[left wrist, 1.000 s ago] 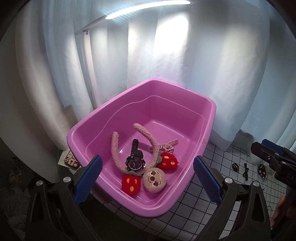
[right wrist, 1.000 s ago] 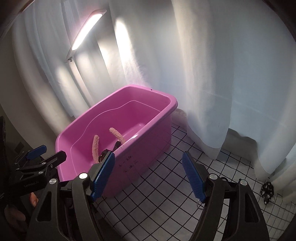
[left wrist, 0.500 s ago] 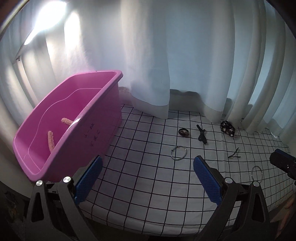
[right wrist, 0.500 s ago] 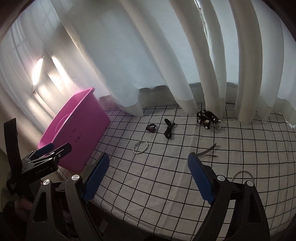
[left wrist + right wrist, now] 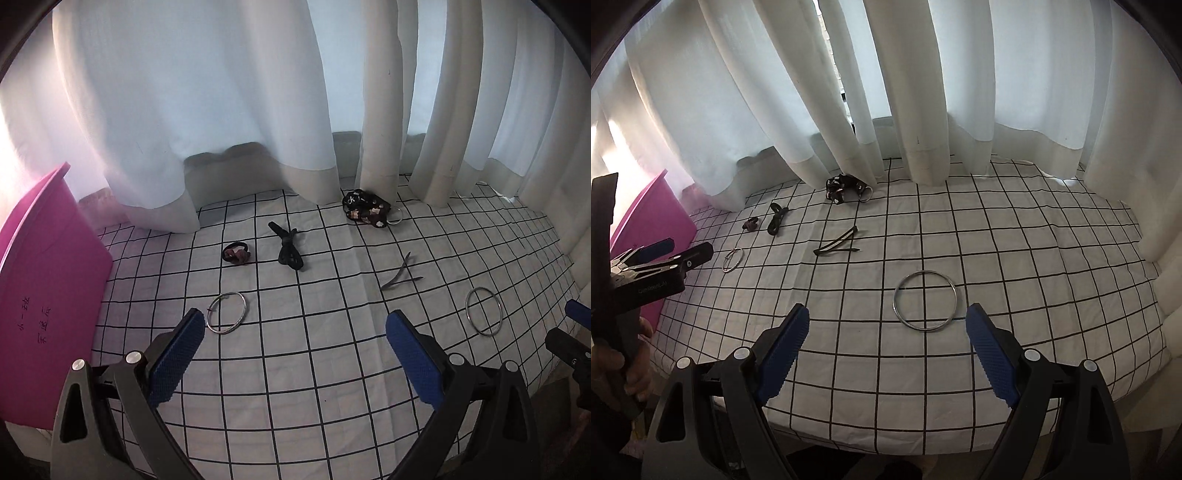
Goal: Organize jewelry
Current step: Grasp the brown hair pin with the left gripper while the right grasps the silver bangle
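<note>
Across the checked cloth (image 5: 1015, 236) on the counter, jewelry lies scattered, with the pink bin (image 5: 44, 295) at the far left edge. Both claws hang above the cloth, jaws wide apart and empty: left claw (image 5: 295, 343), right claw (image 5: 886, 332). A large metal bangle (image 5: 925, 301) lies flat just ahead of the right claw; a smaller bangle (image 5: 226, 313) lies just beside the left claw's left finger. To lift a flat ring well, I judge one finger should go inside the hoop and the other outside, pinching the wire. Only the left view shows writing on the bin's wall; only the right view shows the person's hand (image 5: 617, 373) holding the left handle.
</note>
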`<state>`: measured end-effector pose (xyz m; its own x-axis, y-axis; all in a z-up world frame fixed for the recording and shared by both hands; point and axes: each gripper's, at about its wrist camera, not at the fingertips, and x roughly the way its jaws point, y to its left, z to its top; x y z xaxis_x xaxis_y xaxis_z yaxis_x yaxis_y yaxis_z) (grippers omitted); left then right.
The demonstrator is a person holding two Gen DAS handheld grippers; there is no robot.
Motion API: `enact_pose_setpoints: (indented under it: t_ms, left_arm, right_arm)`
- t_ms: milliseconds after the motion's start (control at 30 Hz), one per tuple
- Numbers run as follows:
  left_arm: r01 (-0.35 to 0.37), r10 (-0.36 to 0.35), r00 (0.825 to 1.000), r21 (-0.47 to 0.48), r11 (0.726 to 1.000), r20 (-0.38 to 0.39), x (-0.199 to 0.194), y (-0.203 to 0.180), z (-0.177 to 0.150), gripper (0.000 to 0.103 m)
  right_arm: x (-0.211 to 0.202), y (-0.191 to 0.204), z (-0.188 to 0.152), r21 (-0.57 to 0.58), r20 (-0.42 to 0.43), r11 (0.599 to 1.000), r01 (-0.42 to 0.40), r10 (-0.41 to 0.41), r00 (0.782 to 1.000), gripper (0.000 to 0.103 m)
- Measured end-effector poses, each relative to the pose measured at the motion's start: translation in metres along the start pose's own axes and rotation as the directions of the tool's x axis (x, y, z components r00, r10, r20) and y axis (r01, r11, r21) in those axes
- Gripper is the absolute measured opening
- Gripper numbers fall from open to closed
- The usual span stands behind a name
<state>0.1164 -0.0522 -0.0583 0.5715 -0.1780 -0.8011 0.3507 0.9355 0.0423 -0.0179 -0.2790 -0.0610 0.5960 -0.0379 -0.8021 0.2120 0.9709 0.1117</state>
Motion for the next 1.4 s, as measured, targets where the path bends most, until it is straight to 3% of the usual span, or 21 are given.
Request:
enact_pose_setpoints:
  t_ms: [167,233,400,800,1400]
  left_arm:
    - [0.047,-0.049,0.999,0.075,0.996,0.022,0.040,-0.007,0.014,0.097]
    - [0.100,-0.100,0.995,0.127,0.987,0.000,0.057,-0.016,0.016,0.097]
    - [0.130,-0.138,0.990,0.232,0.964,0.019,0.074,-0.044,0.016,0.097]
    - [0.222,-0.242,0.970,0.339,0.914,0.018,0.102,-0.086,0.019,0.097]
    - [0.248,-0.239,0.969,0.296,0.922,-0.070,0.142,-0.091,0.014,0.097]
  right_arm:
    - [0.031,0.001,-0.015,0.105,-0.036,0.993,0.057,-0.054,0.998,0.083]
    - [0.040,-0.001,-0.021,0.145,-0.043,0.985,0.089,-0.083,0.996,0.083]
    - [0.054,-0.010,-0.032,0.217,-0.070,0.957,0.193,-0.182,0.981,0.083]
    - [0.086,-0.029,-0.042,0.343,-0.032,0.926,0.159,-0.158,0.987,0.083]
    - [0.114,-0.005,-0.024,0.192,0.004,0.939,0.287,-0.293,0.956,0.086]
